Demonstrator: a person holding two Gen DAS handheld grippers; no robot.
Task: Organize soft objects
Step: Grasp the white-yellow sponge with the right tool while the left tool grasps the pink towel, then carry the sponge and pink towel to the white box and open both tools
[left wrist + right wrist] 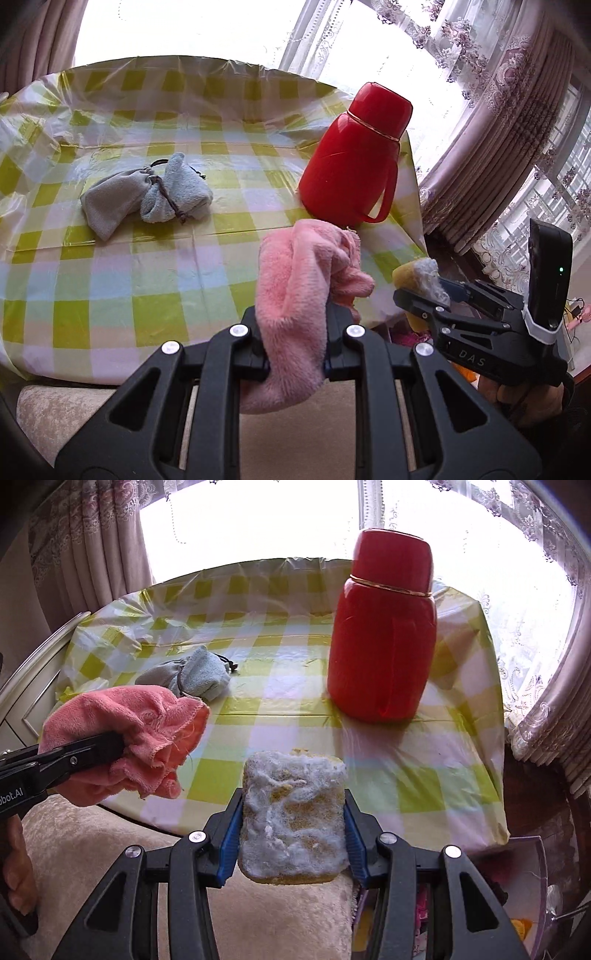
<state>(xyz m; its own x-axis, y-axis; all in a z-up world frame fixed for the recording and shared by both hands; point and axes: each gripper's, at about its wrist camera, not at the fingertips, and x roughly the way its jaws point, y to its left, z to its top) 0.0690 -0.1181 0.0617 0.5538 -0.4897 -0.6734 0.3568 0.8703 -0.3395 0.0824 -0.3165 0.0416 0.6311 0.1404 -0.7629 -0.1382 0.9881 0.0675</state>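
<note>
One pink cloth (295, 295), one yellow sponge (293, 823), one grey drawstring pouch (110, 203), one pale blue cloth (181, 195), one red thermos (354, 155), two grippers were counted.

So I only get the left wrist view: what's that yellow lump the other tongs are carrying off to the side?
Observer: A yellow sponge. Its whole upper face is matted with grey-white fluff.
Operator: Is it gripped properly?
Observer: Yes. The right tongs squeeze it from both sides between blue pads.
Operator: And my pink cloth?
Observer: In the right wrist view the pink cloth shows a stitched hem, bunched up just ahead of the left tongs.
</note>
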